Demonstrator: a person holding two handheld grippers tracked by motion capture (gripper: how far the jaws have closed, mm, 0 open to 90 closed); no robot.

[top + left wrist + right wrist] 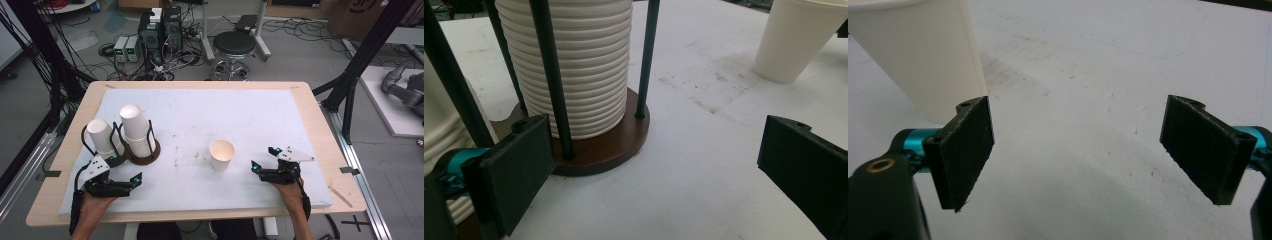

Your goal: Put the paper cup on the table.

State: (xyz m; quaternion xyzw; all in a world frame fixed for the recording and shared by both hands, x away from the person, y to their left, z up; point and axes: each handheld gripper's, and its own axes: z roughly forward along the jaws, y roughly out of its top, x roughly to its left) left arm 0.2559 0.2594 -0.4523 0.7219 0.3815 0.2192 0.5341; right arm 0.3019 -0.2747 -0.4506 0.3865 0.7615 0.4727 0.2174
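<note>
From the high view, a single paper cup (pixel 222 154) stood upright and alone on the white mat (pixel 240 112), between the 2 grippers. The right gripper (pixel 264 157) lay just beside it, jaws spread and empty; the left gripper (pixel 136 180) rested, also spread, near 2 cup stacks in wire holders (pixel 136 131).

In the left gripper view, its jaws gaped around nothing, the ribbed stack (pixel 579 65) on its brown base (pixel 614 145) close ahead.

In the right gripper view, the cup (pixel 923 55) stood just beyond the left jaw, outside the gap. This looked like the approach step; next, the right gripper would need to shift sideways to straddle the cup wall before closing.
</note>
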